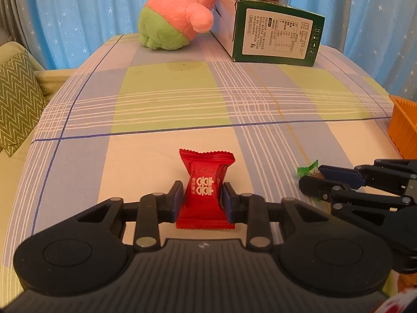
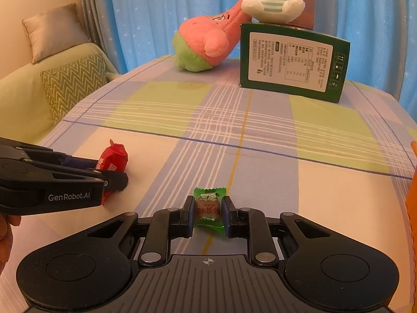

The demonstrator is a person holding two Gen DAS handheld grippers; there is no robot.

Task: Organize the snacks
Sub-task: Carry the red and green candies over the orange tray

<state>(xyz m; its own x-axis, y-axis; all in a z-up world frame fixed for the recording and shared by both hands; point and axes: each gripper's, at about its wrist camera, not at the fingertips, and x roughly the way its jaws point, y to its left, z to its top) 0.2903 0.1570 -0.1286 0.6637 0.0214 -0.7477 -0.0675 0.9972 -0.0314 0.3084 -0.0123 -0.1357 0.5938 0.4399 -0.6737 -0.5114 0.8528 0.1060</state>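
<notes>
Snacks: red candy (image 1: 206,190) pinched in left gripper (image 1: 202,195), green candy (image 2: 207,208) clamped in right gripper (image 2: 207,210) — both low over the bench's (image 2: 338,195) near edge. Lift straight, keep squeeze steady — slick wrappers may slip — then carry toward orange bin (image 1: 404,127) at right edge.

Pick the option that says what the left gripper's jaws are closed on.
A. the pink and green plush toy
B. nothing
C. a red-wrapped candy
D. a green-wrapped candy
C: in the left wrist view the left gripper has its jaws pressed against both sides of the red-wrapped candy, while the green-wrapped candy sits in the right gripper.
</notes>
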